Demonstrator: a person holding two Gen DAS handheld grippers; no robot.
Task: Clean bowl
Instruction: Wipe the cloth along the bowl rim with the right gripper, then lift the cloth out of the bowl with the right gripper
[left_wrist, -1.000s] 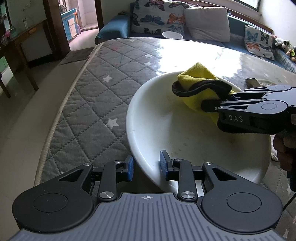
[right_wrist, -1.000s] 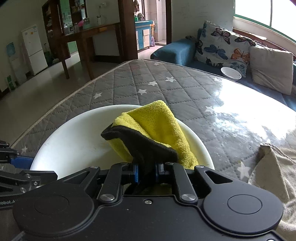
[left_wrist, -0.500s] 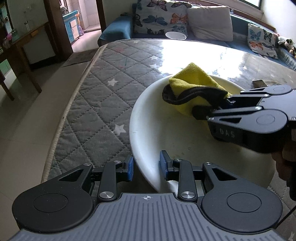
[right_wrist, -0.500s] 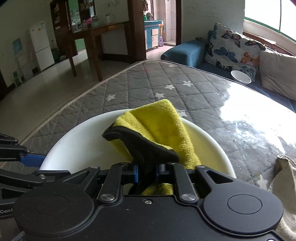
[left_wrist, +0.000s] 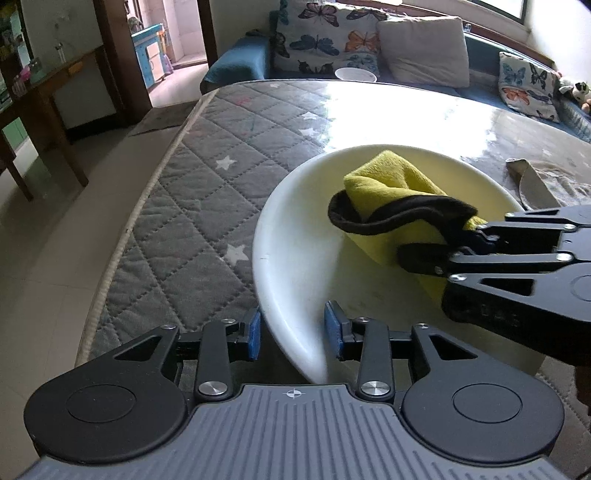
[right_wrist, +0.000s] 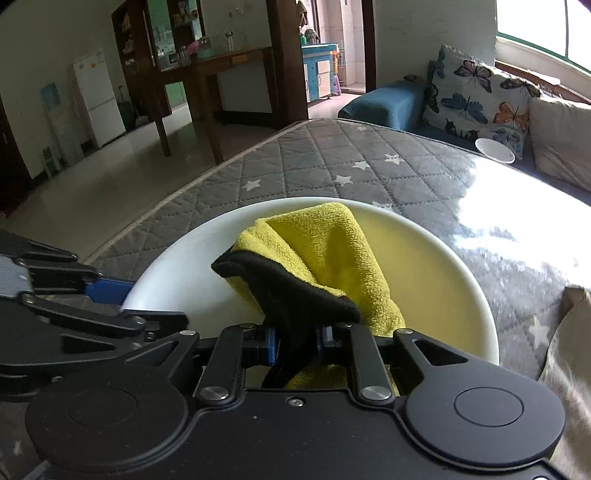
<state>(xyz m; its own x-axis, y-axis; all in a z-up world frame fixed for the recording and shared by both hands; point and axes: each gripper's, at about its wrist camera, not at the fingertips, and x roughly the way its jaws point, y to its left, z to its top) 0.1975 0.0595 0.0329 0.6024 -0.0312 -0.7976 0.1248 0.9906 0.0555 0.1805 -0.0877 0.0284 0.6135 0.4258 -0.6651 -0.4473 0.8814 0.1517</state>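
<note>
A wide white bowl (left_wrist: 295, 258) rests on a grey quilted mattress (left_wrist: 207, 206). My left gripper (left_wrist: 293, 334) straddles its near rim, one blue pad outside the wall and one inside. Its jaws are opening and the pads no longer clamp the rim. My right gripper (right_wrist: 295, 345) is shut on a yellow cloth (right_wrist: 332, 240) with a black edge, and the cloth lies inside the bowl (right_wrist: 443, 288). In the left wrist view the right gripper (left_wrist: 443, 247) reaches in from the right with the cloth (left_wrist: 391, 181) bunched ahead of it.
A small white bowl (left_wrist: 355, 74) sits at the mattress's far end by butterfly cushions (left_wrist: 325, 37). A beige cloth (right_wrist: 569, 350) lies right of the big bowl. The mattress edge (left_wrist: 122, 240) drops to the tiled floor on the left. A wooden table (right_wrist: 221, 74) stands beyond.
The left pads stand a little wider apart around the rim. The bowl looks flatter and its far rim lower. The right gripper and cloth have shifted slightly inside the bowl.
</note>
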